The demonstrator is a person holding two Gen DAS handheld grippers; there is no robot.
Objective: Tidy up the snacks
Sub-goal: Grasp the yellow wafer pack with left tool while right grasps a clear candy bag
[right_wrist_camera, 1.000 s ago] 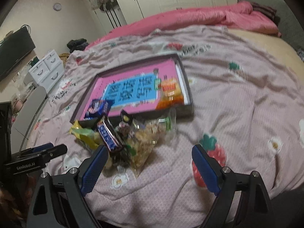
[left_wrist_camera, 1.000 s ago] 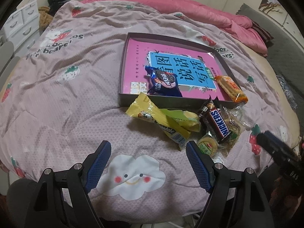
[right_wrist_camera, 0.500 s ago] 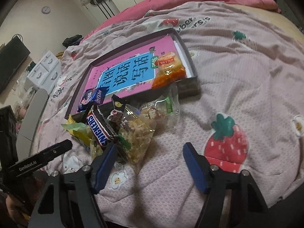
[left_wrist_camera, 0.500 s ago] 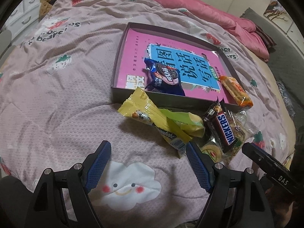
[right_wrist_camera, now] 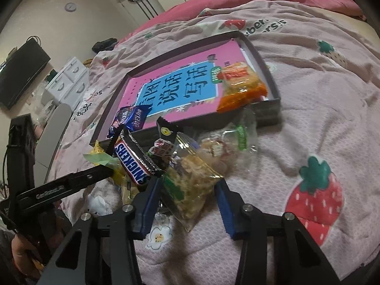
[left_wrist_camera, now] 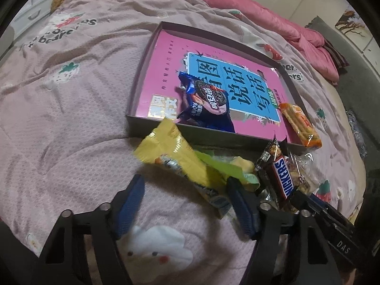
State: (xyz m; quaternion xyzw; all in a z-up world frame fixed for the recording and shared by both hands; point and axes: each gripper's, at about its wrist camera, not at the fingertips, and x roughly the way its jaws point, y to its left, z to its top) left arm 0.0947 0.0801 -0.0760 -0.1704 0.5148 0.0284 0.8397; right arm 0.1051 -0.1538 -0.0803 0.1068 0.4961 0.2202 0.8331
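Observation:
A dark shallow box [left_wrist_camera: 152, 47] [right_wrist_camera: 266, 64] with a pink book inside lies on the bed. In it are a blue cookie pack [left_wrist_camera: 204, 99] [right_wrist_camera: 129, 118] and an orange cracker pack [left_wrist_camera: 300, 124] [right_wrist_camera: 242, 84]. A snack pile lies just before the box: a yellow pack [left_wrist_camera: 178, 159], a Snickers bar [left_wrist_camera: 282, 180] [right_wrist_camera: 131, 161] and a clear nut bag [right_wrist_camera: 190, 185]. My left gripper [left_wrist_camera: 185, 204] is open, its fingers either side of the yellow pack's near end. My right gripper [right_wrist_camera: 187, 204] is open around the clear bag's near end.
The bed has a pink strawberry-print quilt [left_wrist_camera: 66, 109] and a rolled pink blanket [left_wrist_camera: 273, 23] at the back. White drawers [right_wrist_camera: 68, 80] and a TV [right_wrist_camera: 21, 71] stand past the bed's left side. My left gripper's arm [right_wrist_camera: 59, 187] shows in the right wrist view.
Both grippers moved forward and down to the snack pile. The right jaws have narrowed around the clear bag. The left jaws have narrowed slightly near the yellow pack.

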